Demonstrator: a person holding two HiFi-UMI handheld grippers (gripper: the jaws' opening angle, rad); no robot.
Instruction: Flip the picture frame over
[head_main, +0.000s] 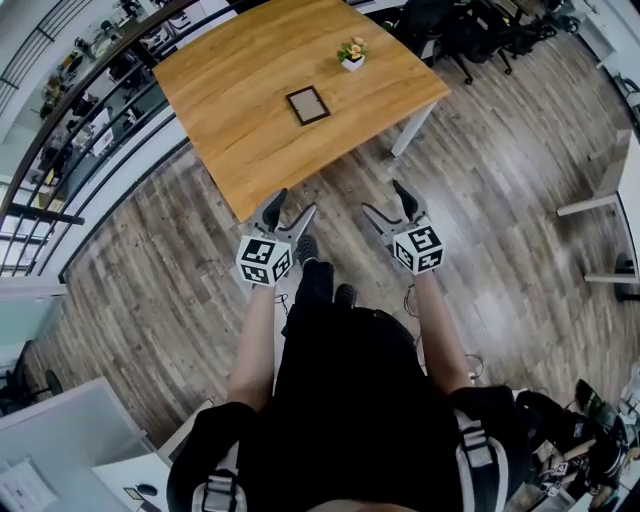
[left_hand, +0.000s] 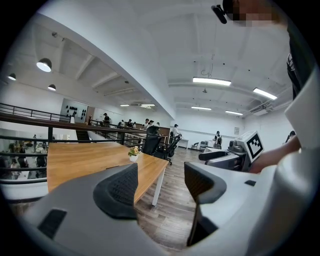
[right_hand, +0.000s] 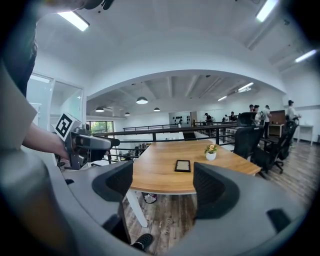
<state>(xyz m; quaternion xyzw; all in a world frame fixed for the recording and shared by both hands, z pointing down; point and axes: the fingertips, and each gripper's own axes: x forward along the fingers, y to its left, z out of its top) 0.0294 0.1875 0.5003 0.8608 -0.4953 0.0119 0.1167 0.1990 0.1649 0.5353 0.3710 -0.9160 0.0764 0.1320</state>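
Note:
A small dark picture frame (head_main: 307, 104) lies flat near the middle of the wooden table (head_main: 230, 90); in the right gripper view the picture frame (right_hand: 182, 165) shows between the jaws, far ahead. A little potted plant (head_main: 351, 55) stands beyond it. My left gripper (head_main: 290, 208) and right gripper (head_main: 385, 200) hang side by side over the floor, just short of the table's near corner. Both are open and hold nothing. In the left gripper view the left gripper (left_hand: 161, 185) looks past the table's edge (left_hand: 90, 160), and the frame does not show there.
Black office chairs (right_hand: 250, 135) stand behind the table. A dark railing (head_main: 70, 120) runs along its left side over a lower level. A white desk (head_main: 625, 190) is at the right. Wooden floor (head_main: 500, 150) lies around the white table leg (head_main: 412, 128). People stand far off.

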